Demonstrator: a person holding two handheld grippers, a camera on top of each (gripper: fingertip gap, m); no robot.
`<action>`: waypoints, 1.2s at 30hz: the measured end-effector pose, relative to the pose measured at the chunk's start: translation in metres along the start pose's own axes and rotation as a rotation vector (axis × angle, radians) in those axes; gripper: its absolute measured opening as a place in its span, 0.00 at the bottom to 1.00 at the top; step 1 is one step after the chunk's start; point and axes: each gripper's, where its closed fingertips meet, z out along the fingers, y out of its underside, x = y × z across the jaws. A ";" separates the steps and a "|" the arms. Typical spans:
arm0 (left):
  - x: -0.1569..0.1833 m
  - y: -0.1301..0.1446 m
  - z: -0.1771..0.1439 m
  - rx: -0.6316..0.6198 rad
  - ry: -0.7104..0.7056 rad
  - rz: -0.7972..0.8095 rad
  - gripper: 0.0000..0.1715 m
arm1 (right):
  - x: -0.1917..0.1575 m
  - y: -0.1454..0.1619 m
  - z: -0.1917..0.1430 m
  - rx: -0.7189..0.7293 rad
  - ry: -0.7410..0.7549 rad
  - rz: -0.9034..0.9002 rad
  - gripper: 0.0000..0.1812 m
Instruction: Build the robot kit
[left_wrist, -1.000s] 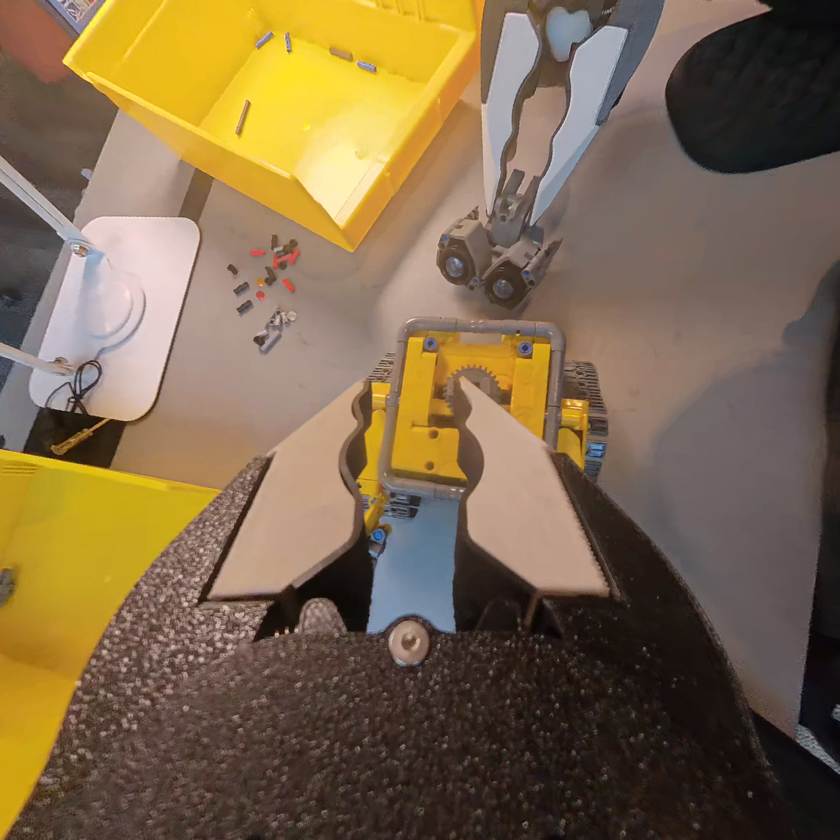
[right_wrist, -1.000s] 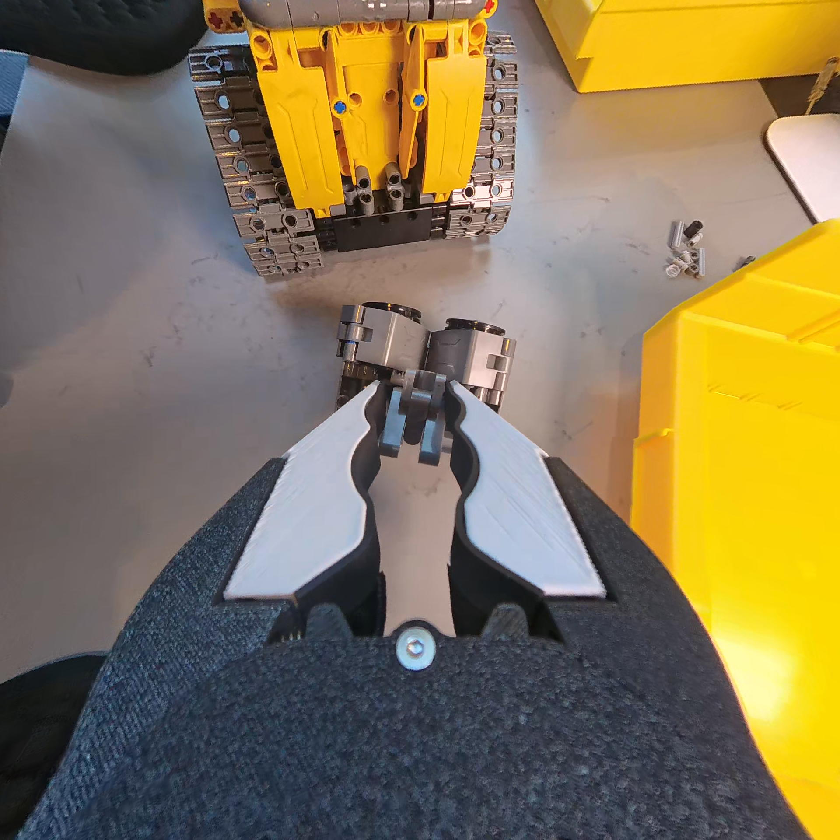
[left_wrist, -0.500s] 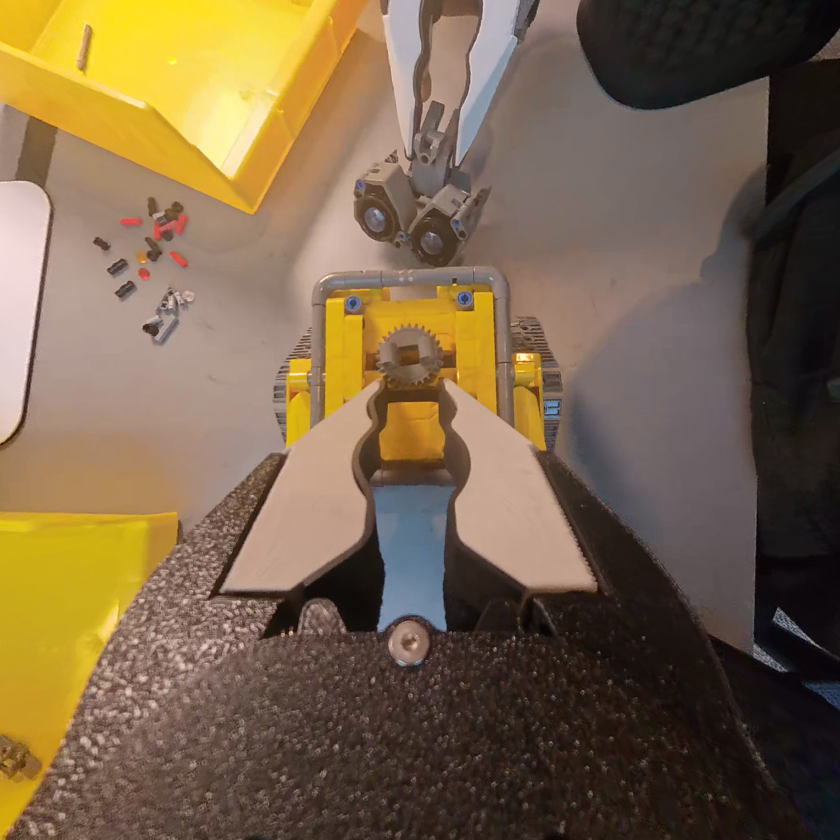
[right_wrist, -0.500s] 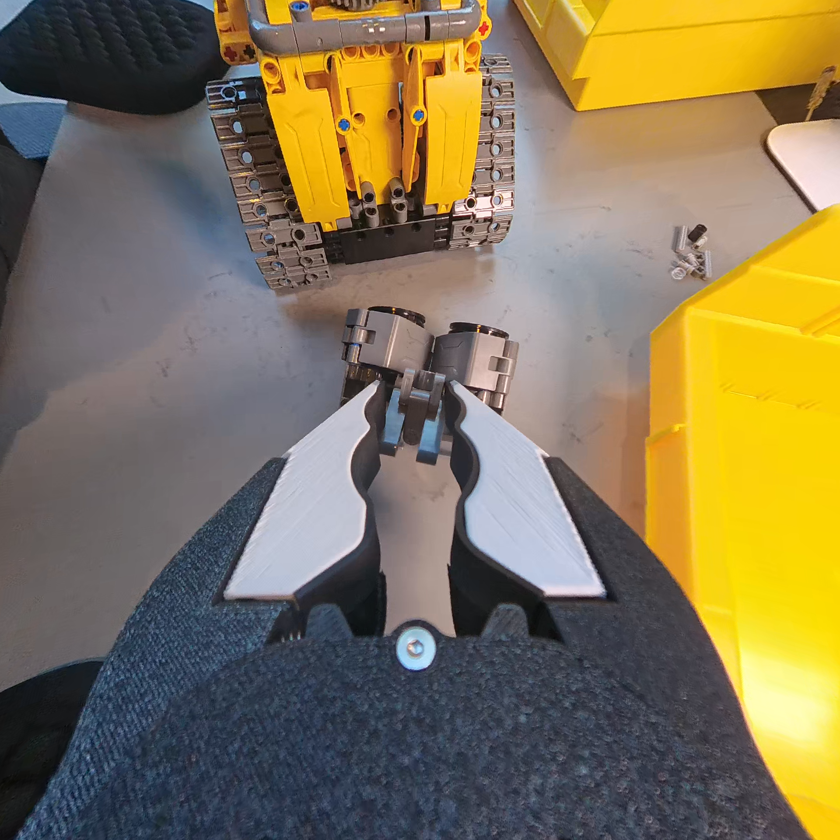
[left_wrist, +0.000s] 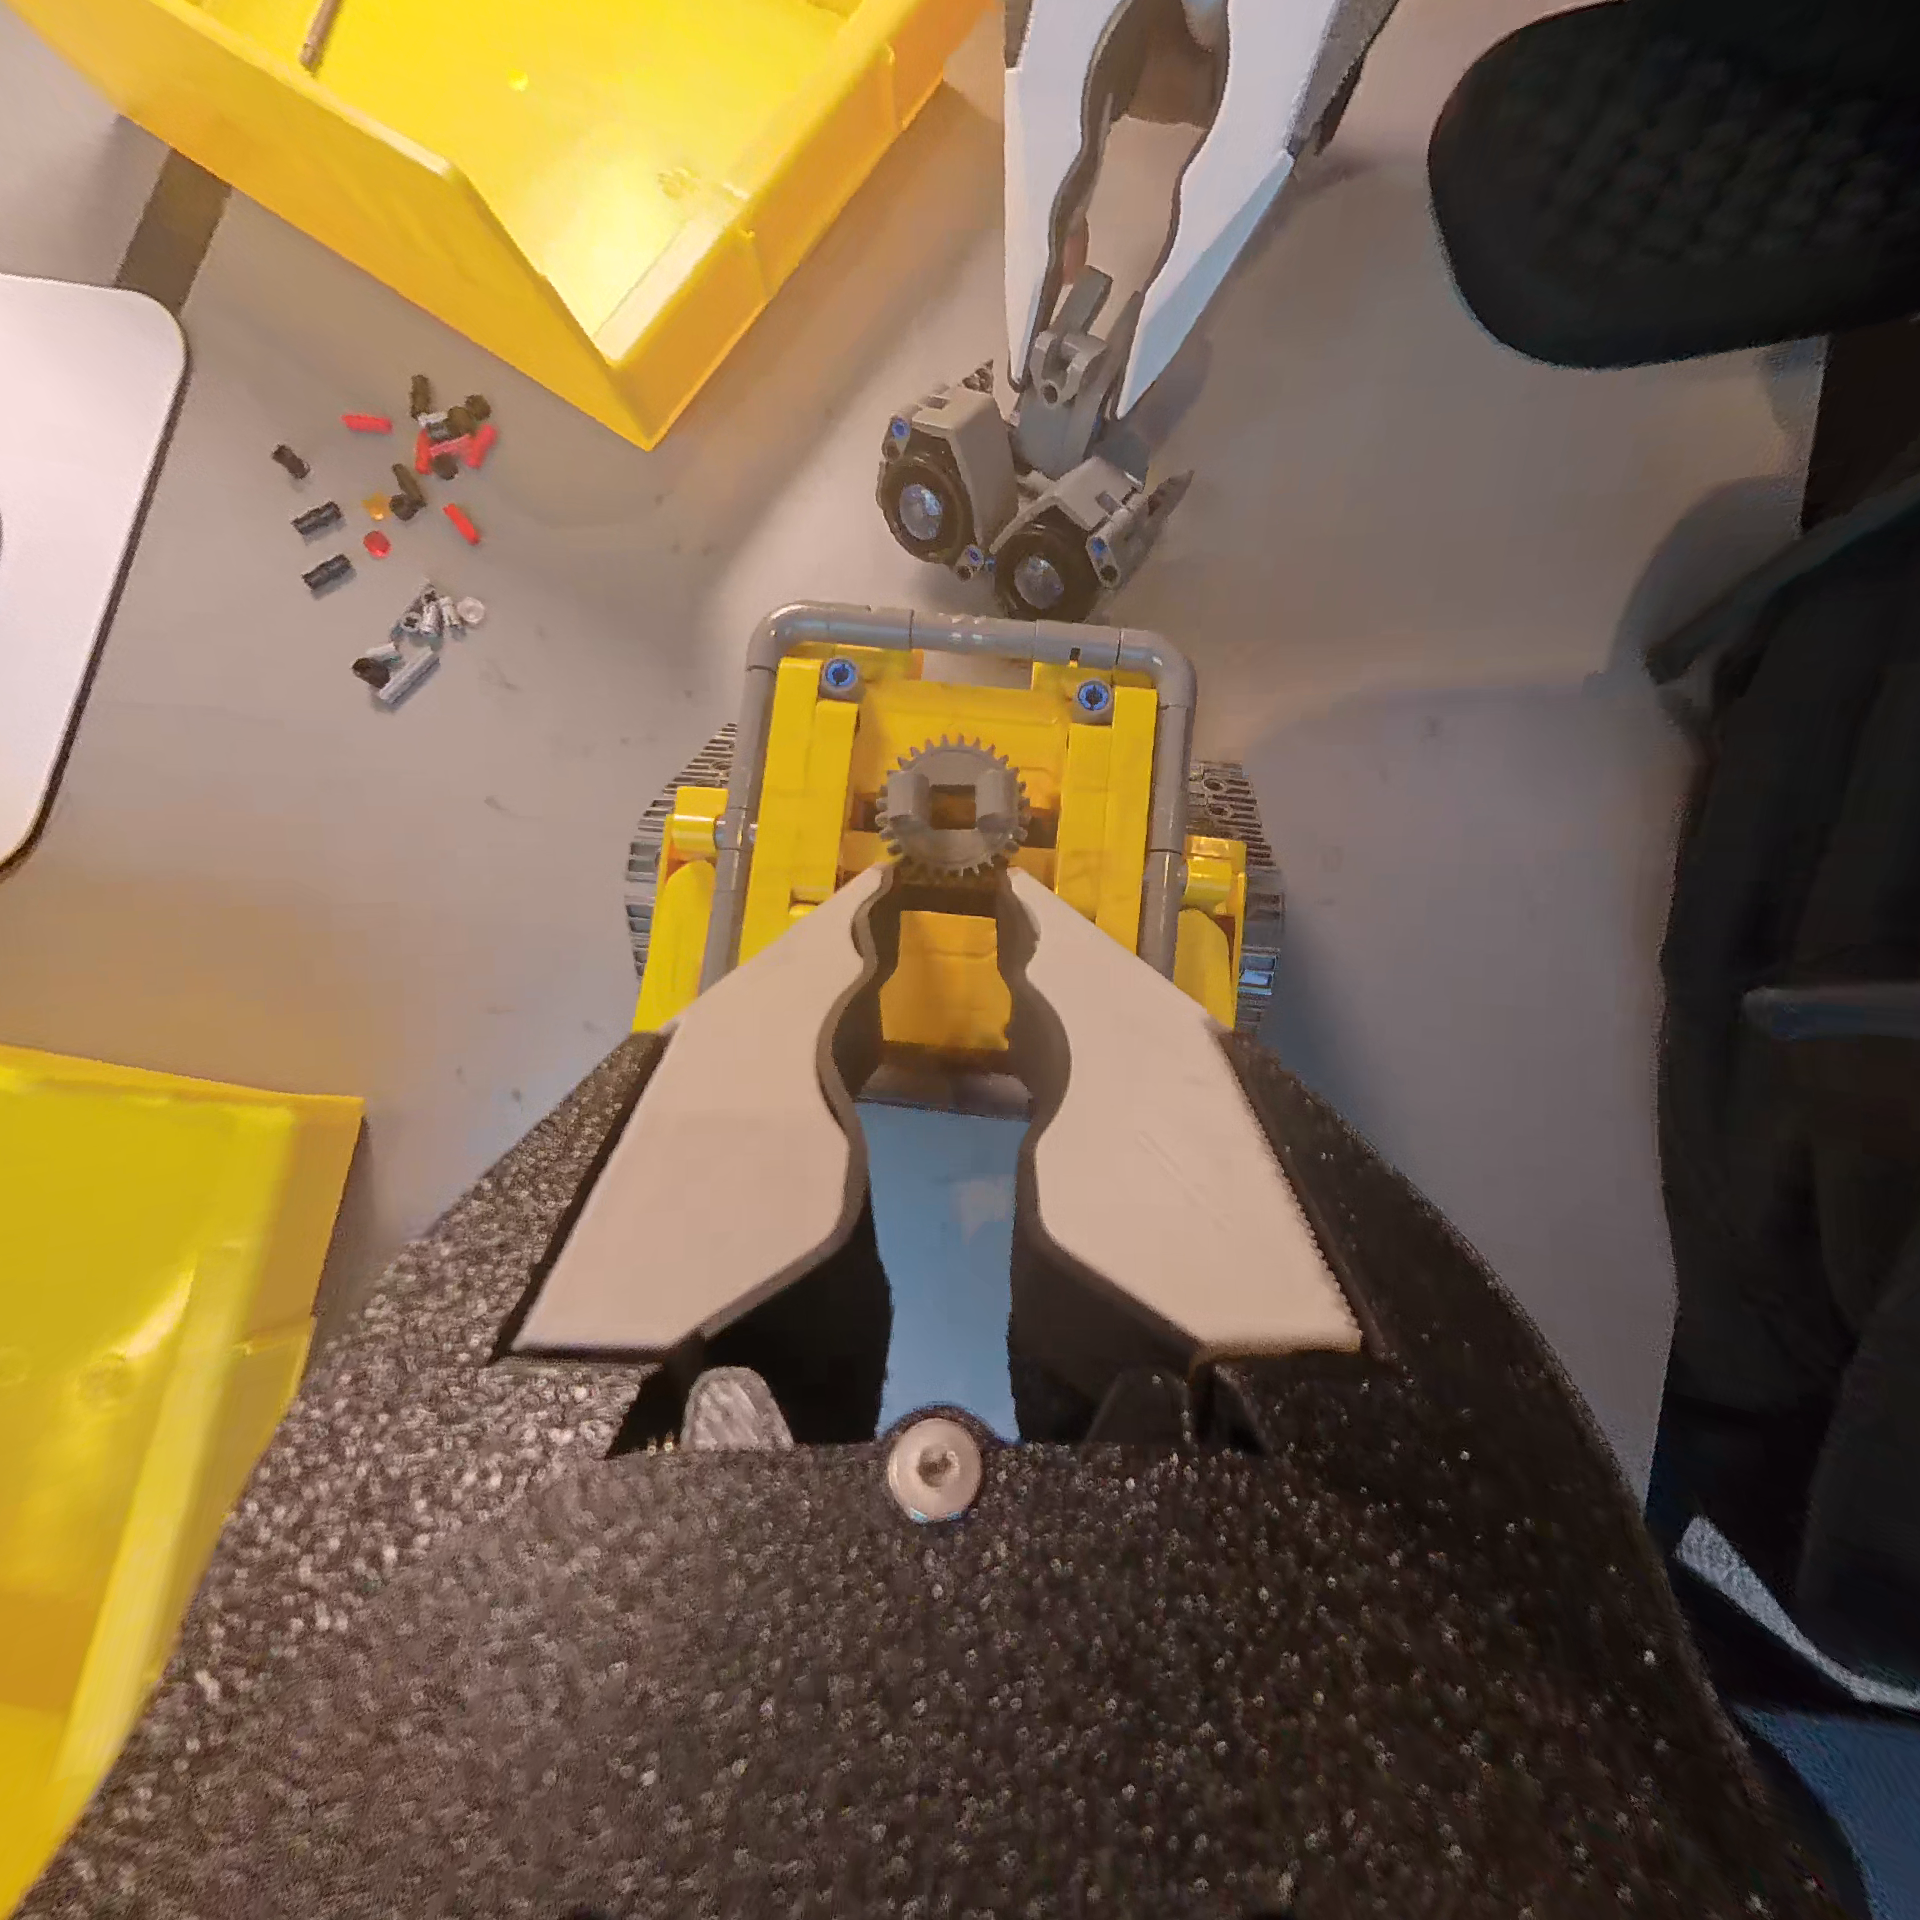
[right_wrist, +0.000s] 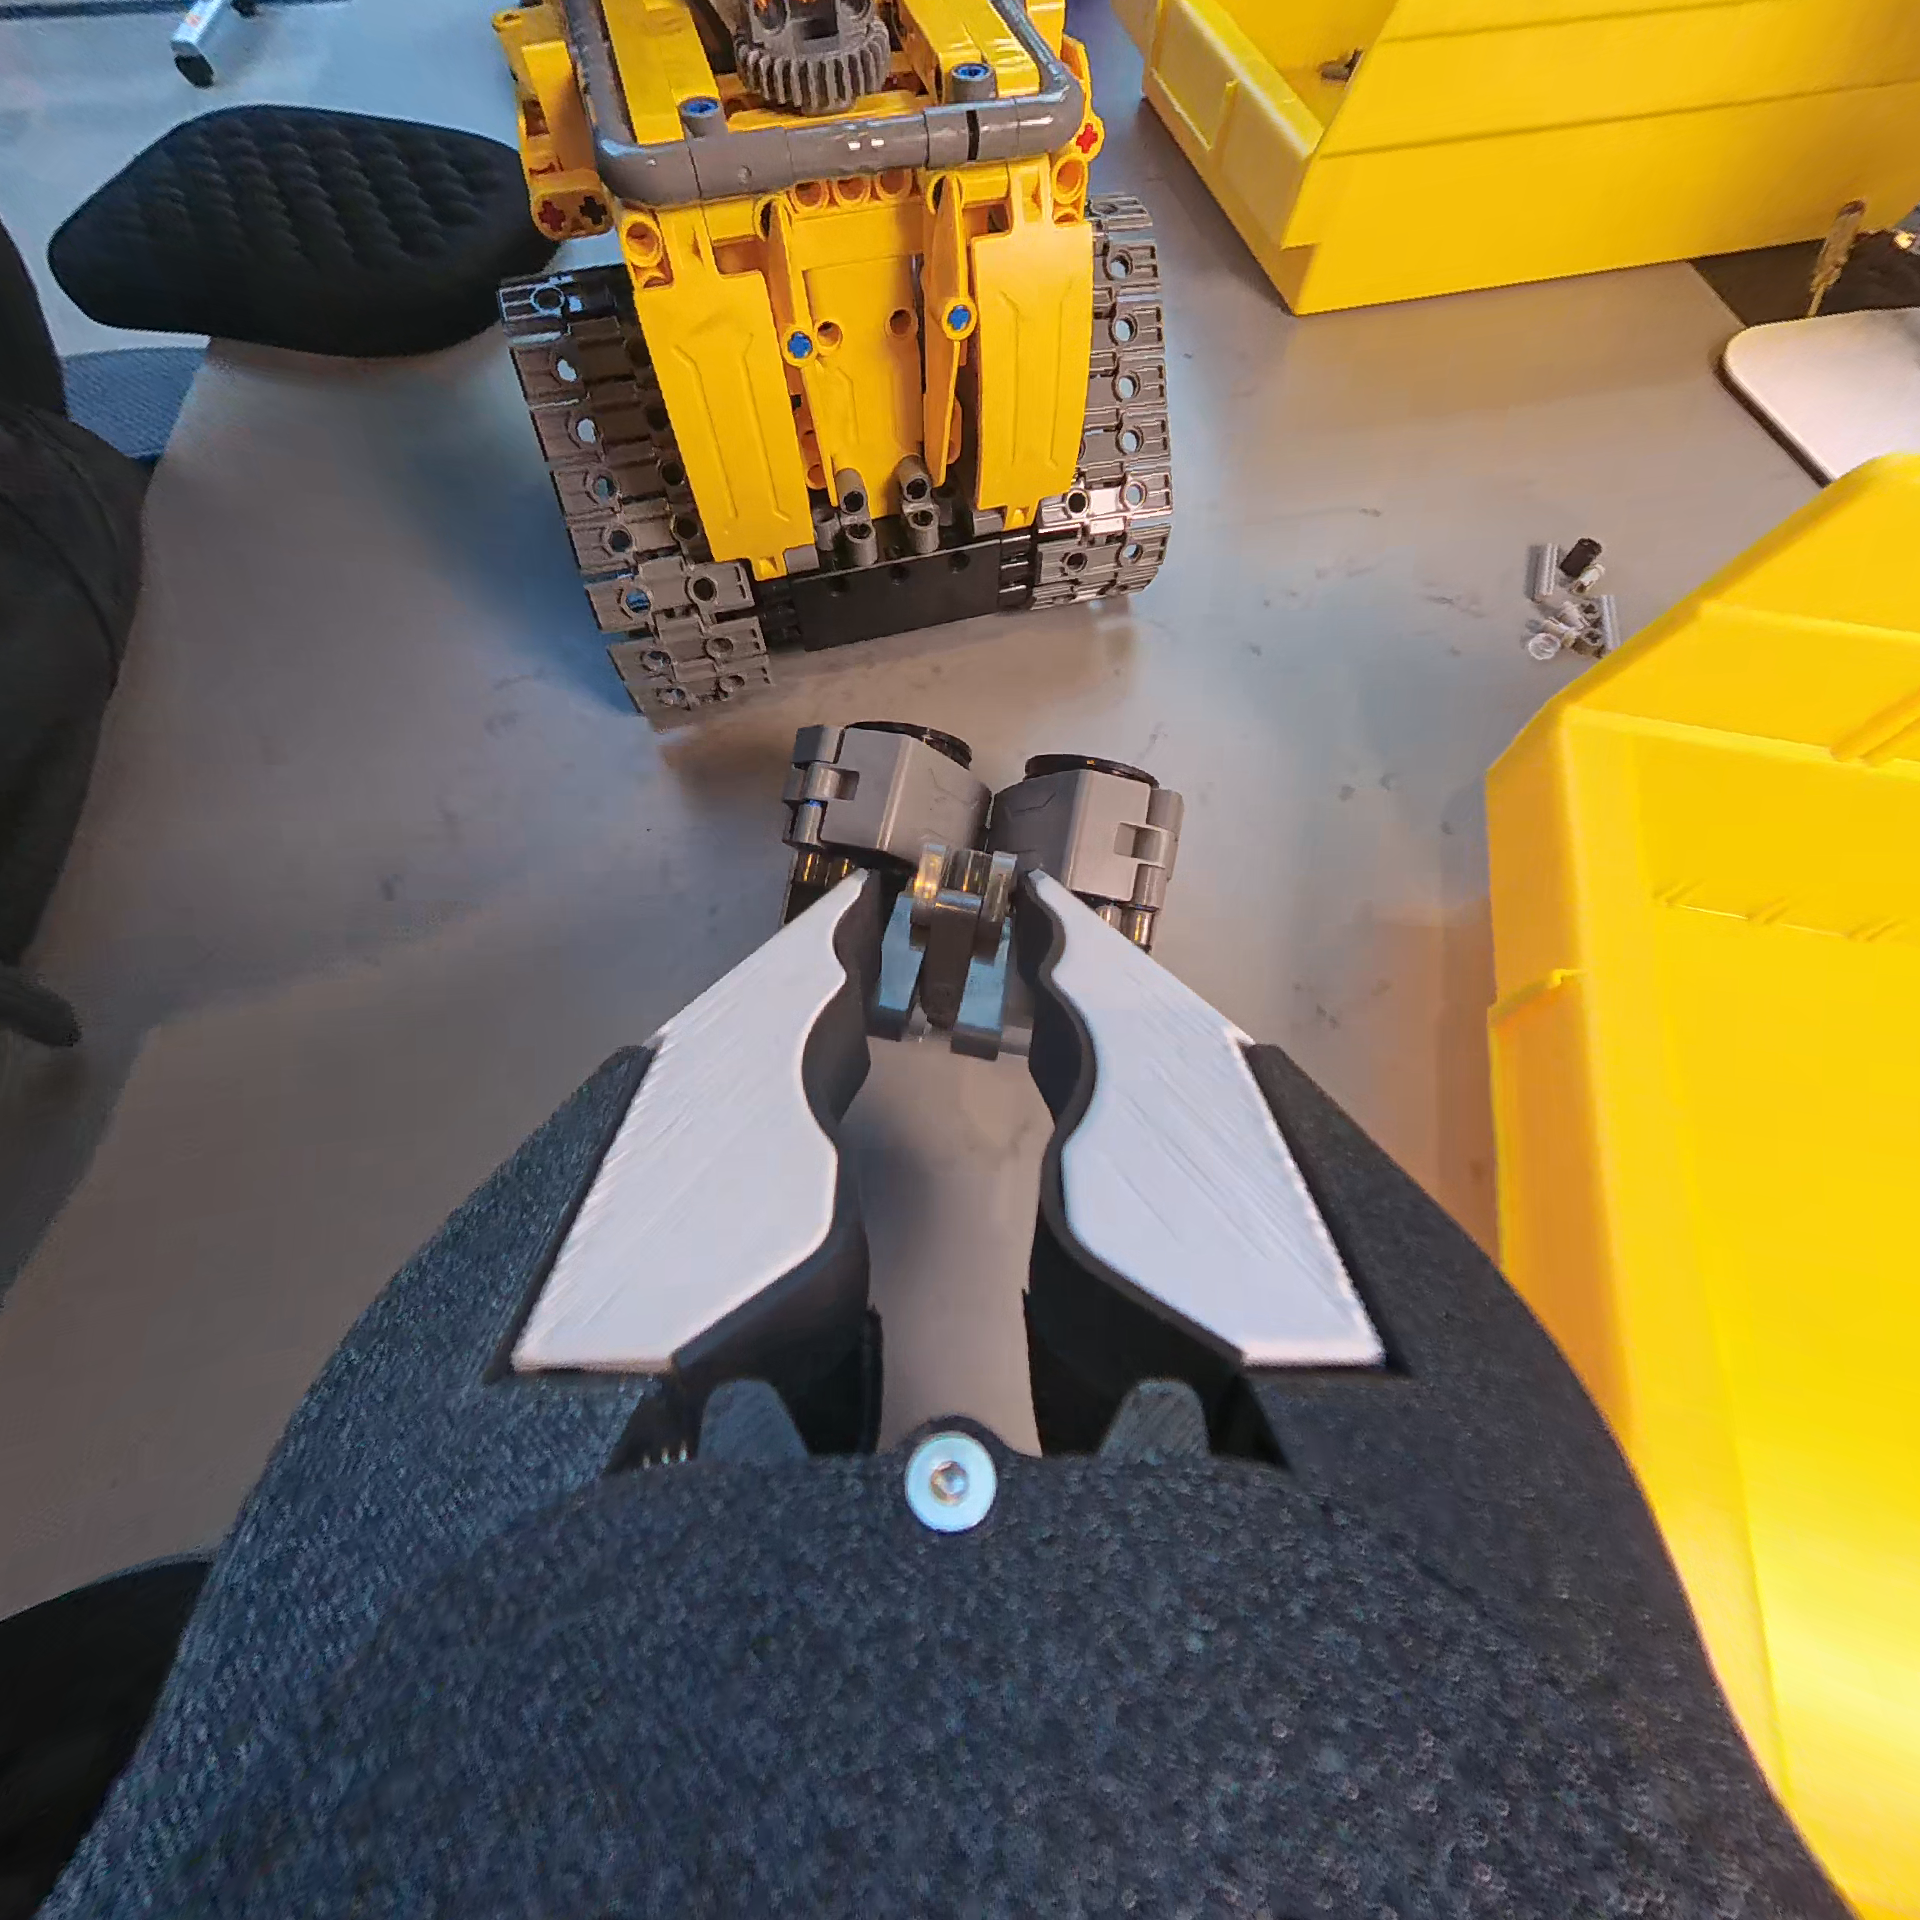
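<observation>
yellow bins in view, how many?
2 in each view, probably the same pair. Left wrist view: an open bin top left, another bin lower left. Right wrist view: one top right, one along the right edge. More may lie out of frame.

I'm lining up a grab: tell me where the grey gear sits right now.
In the left wrist view the grey gear sits atop the yellow tracked model, centred under its grey bar, right at the left tool's fingertips.
</observation>
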 end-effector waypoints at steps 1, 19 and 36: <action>-0.001 -0.001 0.000 0.015 -0.020 -0.020 0.10 | 0.000 0.000 0.001 0.003 0.000 0.002 0.14; 0.008 -0.015 -0.001 0.218 -0.036 -0.064 0.03 | 0.056 -0.108 -0.066 0.163 0.241 -0.089 0.37; -0.052 0.002 -0.050 0.403 -0.236 -0.235 0.18 | 0.414 -0.148 -0.072 0.526 0.466 0.388 0.25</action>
